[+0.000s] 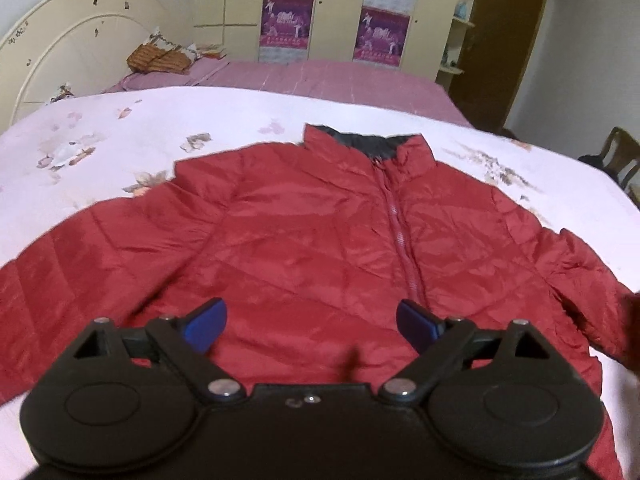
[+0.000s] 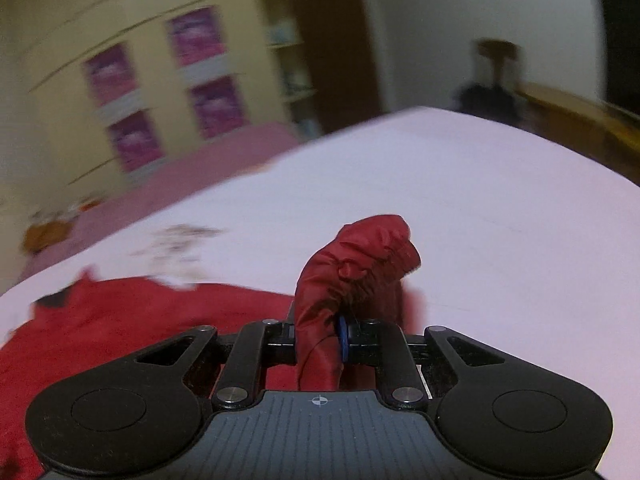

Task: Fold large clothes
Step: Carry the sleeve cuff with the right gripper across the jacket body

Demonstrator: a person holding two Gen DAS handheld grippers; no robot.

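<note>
A red quilted jacket (image 1: 304, 240) lies front up on the bed, zipped, with a dark-lined collar at the far end and both sleeves spread sideways. My left gripper (image 1: 311, 322) hovers over its lower front, open, its blue pads (image 1: 206, 320) wide apart with only cloth beneath them. In the right wrist view my right gripper (image 2: 326, 338) is shut on the jacket's sleeve cuff (image 2: 360, 264), which stands bunched up above the jaws and lifted off the sheet. The jacket's body (image 2: 132, 320) trails away to the left, blurred.
A white flowered sheet (image 1: 120, 136) covers the near part of the bed, with purple bedding (image 1: 320, 76) behind. A cream headboard (image 1: 60, 52) and an orange bundle (image 1: 160, 56) stand at far left. A wardrobe (image 1: 336, 12) lines the back wall; a chair (image 1: 616, 156) stands at right.
</note>
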